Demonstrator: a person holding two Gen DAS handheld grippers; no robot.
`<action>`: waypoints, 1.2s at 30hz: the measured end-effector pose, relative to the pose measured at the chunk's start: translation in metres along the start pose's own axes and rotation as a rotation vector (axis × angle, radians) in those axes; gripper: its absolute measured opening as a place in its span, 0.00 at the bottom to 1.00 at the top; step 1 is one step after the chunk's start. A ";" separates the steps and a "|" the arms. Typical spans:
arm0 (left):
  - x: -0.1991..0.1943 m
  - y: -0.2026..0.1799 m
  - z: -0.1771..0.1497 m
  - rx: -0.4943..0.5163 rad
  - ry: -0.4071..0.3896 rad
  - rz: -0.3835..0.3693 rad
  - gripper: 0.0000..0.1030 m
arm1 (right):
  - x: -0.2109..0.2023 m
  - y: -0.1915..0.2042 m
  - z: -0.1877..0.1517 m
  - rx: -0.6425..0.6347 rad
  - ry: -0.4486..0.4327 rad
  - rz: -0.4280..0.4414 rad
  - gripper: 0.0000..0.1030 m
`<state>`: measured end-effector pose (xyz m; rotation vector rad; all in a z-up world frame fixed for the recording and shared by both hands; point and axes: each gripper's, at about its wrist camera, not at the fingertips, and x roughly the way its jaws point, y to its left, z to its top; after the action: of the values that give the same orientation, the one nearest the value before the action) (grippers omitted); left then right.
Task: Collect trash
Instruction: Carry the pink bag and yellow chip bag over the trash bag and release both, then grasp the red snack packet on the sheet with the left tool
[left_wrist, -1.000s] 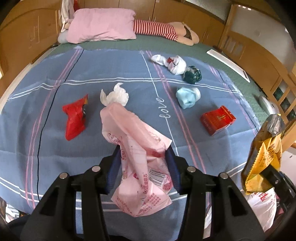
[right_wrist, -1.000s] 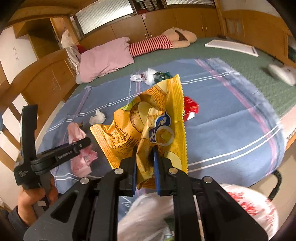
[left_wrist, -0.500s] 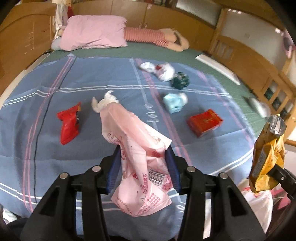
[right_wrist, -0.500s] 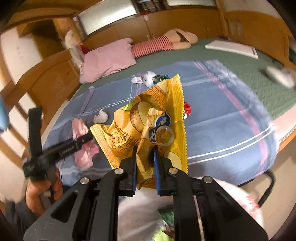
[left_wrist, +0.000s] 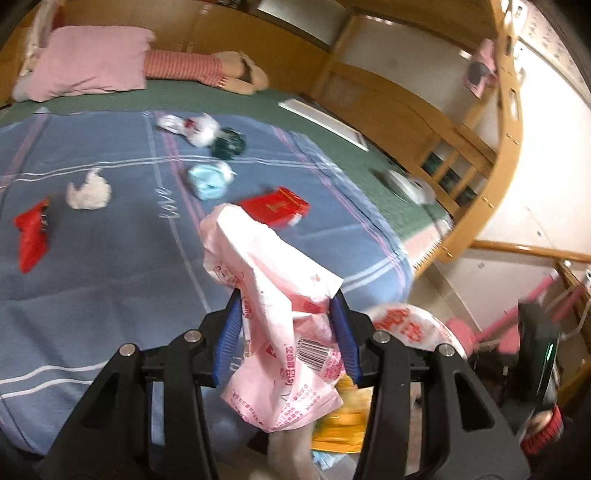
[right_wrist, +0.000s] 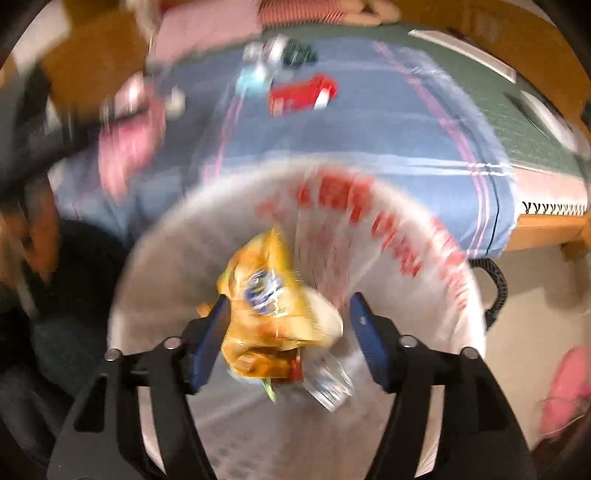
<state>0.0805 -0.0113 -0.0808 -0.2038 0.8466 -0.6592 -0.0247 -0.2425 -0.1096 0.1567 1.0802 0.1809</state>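
My left gripper (left_wrist: 286, 301) is shut on a crumpled pink plastic wrapper (left_wrist: 258, 251), held over the front edge of the blue blanket (left_wrist: 110, 277). My right gripper (right_wrist: 289, 299) points down into a white trash bag (right_wrist: 369, 229) with red print. Its jaws are opening and the yellow chip bag (right_wrist: 262, 295) sits loose between them, with the right pad well clear of it. On the blanket lie a red box (left_wrist: 275, 205), a light blue wad (left_wrist: 208, 181), a dark green wad (left_wrist: 229, 142), a white bag (left_wrist: 195, 127), a white tissue (left_wrist: 90, 192) and a red wrapper (left_wrist: 31, 236).
A pink pillow (left_wrist: 88, 66) and a striped soft toy (left_wrist: 184, 68) lie at the head of the bed. The wooden bed frame (left_wrist: 472, 206) runs along the right. The trash bag stands on the floor off the bed's front corner. The right wrist view is motion-blurred.
My right gripper swung down over the white trash bag and its jaws came apart, letting go of the chip bag. My left gripper swung right with the pink wrapper still in it.
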 end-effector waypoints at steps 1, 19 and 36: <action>0.001 -0.003 -0.001 0.009 0.010 -0.023 0.46 | -0.008 -0.007 0.004 0.043 -0.039 0.026 0.70; 0.047 -0.139 -0.087 0.506 0.362 -0.355 0.91 | -0.042 -0.074 0.022 0.466 -0.250 0.018 0.73; -0.069 0.087 0.040 -0.336 -0.340 0.675 0.96 | -0.019 -0.068 0.023 0.454 -0.206 0.025 0.73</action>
<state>0.1171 0.0960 -0.0473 -0.3030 0.6346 0.1532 -0.0085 -0.3141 -0.0976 0.5842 0.9003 -0.0609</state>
